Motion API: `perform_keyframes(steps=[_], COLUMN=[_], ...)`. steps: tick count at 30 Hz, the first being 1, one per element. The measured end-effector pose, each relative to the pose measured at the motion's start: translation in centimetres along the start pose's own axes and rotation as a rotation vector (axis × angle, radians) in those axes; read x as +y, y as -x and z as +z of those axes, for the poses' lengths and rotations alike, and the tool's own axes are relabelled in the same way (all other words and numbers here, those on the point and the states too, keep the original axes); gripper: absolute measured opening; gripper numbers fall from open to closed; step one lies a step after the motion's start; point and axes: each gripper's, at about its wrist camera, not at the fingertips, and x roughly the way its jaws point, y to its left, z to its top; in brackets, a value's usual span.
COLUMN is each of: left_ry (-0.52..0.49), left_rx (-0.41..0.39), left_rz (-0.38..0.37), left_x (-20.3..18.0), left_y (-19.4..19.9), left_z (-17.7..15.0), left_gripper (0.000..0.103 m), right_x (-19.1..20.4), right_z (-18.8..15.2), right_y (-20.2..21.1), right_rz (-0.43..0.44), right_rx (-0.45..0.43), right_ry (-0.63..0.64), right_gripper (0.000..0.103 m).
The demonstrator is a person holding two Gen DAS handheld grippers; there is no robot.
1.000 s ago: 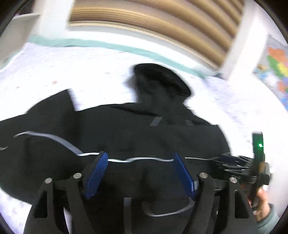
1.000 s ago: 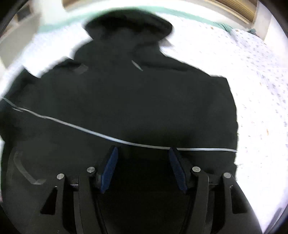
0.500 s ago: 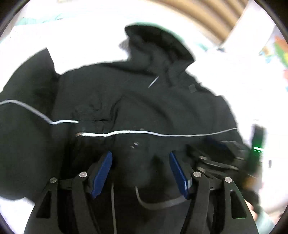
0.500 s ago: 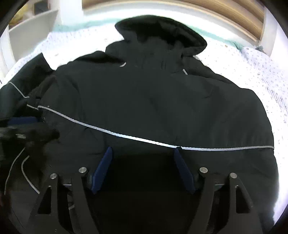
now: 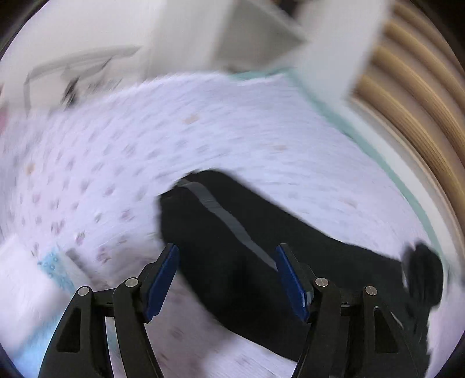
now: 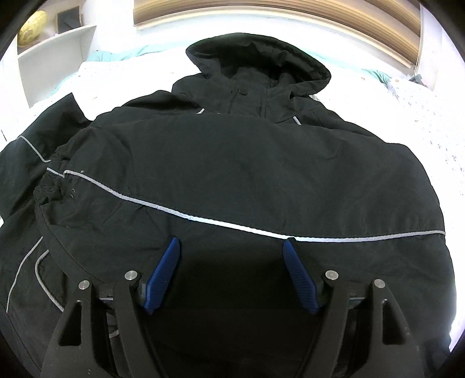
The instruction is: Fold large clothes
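Note:
A black hooded jacket (image 6: 247, 162) with a thin reflective stripe lies spread on a white patterned bedsheet (image 6: 421, 122), hood at the far end. One sleeve is folded across the body. My right gripper (image 6: 232, 256) is open and empty just above the jacket's near hem. In the blurred left wrist view, the jacket's other sleeve (image 5: 232, 232) stretches out across the sheet (image 5: 116, 151). My left gripper (image 5: 226, 261) is open and empty above this sleeve, near its cuff end.
A wooden slatted headboard (image 6: 276, 11) runs along the far side of the bed. White shelves (image 6: 52, 58) stand at the left, with a yellow object (image 6: 30, 23) on top. A folded white and light-blue cloth (image 5: 35, 290) lies at the left.
My left gripper has swung left, away from the jacket body, and now faces the outstretched sleeve. My right gripper stayed open over the near hem, and its view sharpened.

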Motion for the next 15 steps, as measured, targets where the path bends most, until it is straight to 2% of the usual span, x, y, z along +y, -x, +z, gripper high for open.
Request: perform_keyframes(steps=[1,4,5,8,13,15], left_ry=[0.058,0.125,0.122,0.094,0.075,0.047], left_rx=[0.019,0.061,0.065,0.062,0.057,0.078], left_rz=[0.002,-0.002,-0.013,-0.077,-0.088,-0.049], left_x=[1.3,2.6,2.6,2.4,1.0,0.6], left_y=[-1.5,-4.1,-4.7,-5.5,-6.1,-7.0], left_z=[0.1,-0.3,-0.3,-0.2,-0.1,-0.1], left_gripper=[0.07,0.07,0.07,0.081,0.081,0.081], right_x=[0.0,-0.1,-0.1,-0.1,-0.1,-0.1], right_z=[0.0,-0.1,-0.1,-0.1,-0.1,-0.1], right_y=[0.0,0.1,0.1,0.1,0.2,0.2], right_rz=[-0.001,0.0,0.001,0.0,0.0,-0.001], right_rx=[-0.001,-0.004,-0.005,-0.006,-0.007,-0.007], right_ry=[0.001,0.001,0.001,0.002,0.003,0.003], right_gripper=[0.078,0.078,0.078,0.078,0.078,0.078])
